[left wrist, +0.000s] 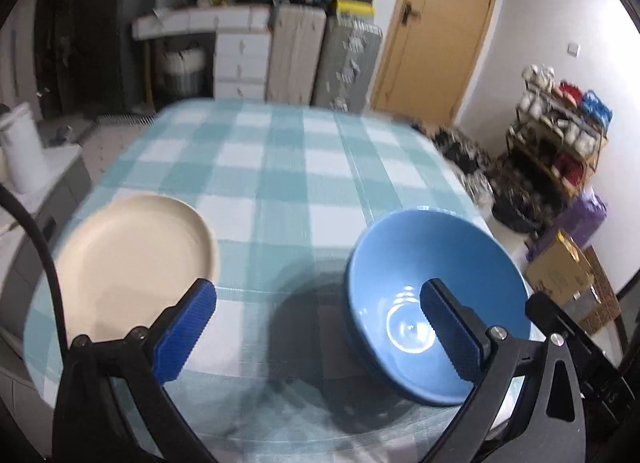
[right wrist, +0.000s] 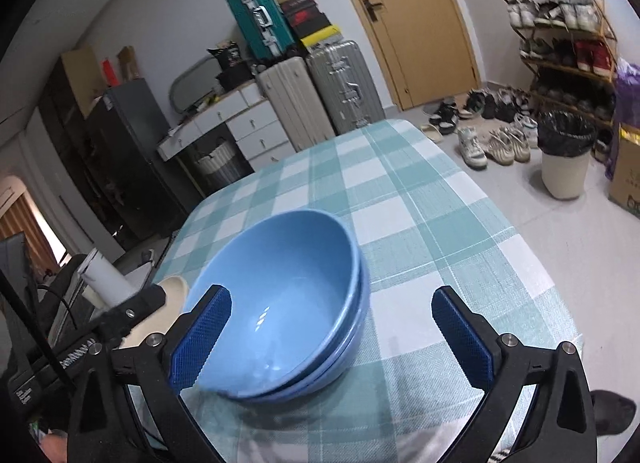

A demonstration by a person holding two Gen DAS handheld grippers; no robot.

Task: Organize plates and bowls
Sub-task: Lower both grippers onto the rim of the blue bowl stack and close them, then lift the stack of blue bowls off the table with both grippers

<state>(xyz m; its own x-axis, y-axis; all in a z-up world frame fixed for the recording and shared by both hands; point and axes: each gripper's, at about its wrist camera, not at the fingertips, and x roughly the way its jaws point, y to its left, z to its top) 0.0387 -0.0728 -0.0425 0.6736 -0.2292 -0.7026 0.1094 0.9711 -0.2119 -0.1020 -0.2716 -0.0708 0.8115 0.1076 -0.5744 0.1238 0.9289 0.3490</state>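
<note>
**Two hand-held grippers above a checked table with a plate and stacked bowls**

In the left wrist view, the left hand-held gripper (left wrist: 318, 303) is seen with its jaws wide apart and nothing between the pads. A cream plate (left wrist: 132, 263) lies flat on the table (left wrist: 280, 167), beneath and beyond the left finger. A blue bowl (left wrist: 432, 295) stands upright beneath the right finger, whose pad overlaps the bowl's inside in the view; contact cannot be judged. Plate and bowl are set apart by bare checked cloth.

In the right wrist view, the right hand-held gripper (right wrist: 332, 327) is likewise held with its jaws fully apart and empty. Two blue bowls, nested one in the other (right wrist: 288, 303), sit ahead of the left finger, the upper one slightly tilted. The left pad overlaps the near rim. To the left of the bowls, part of the plate (right wrist: 172, 295) is visible behind the black frame of the other gripper (right wrist: 132, 311).
</note>
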